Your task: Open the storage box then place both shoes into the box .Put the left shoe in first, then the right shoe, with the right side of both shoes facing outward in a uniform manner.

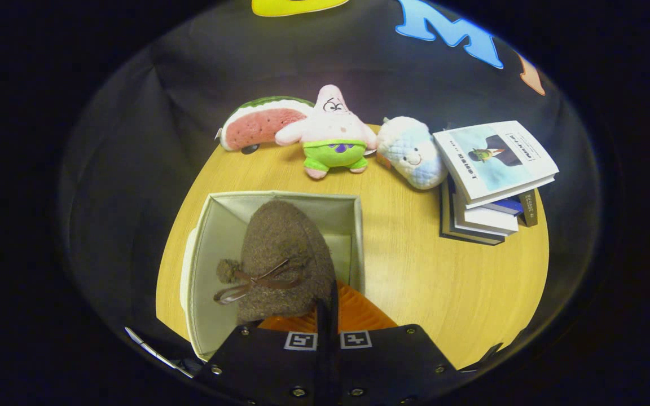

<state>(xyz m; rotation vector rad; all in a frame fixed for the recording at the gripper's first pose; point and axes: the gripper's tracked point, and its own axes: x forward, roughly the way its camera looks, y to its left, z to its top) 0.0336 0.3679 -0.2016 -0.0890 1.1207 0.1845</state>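
Gripper [328,316] clamping brown shoe [282,259], inside open storage box [359,237]

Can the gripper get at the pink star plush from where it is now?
Probably not as things stand. The gripper is shut on the brown shoe over the open box, so it is occupied. The pink star plush sits well beyond the box, with bare table around it.

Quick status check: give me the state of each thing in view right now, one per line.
Tongs: closed on the brown shoe's rear edge, over the box.
Brown shoe: held, toe pointing away, bow on top, inside the box opening.
Storage box: open, upright on the table.
Table: carries box, toys, books.
Plush toys: lined up along the far edge.
Books: stacked, closed.
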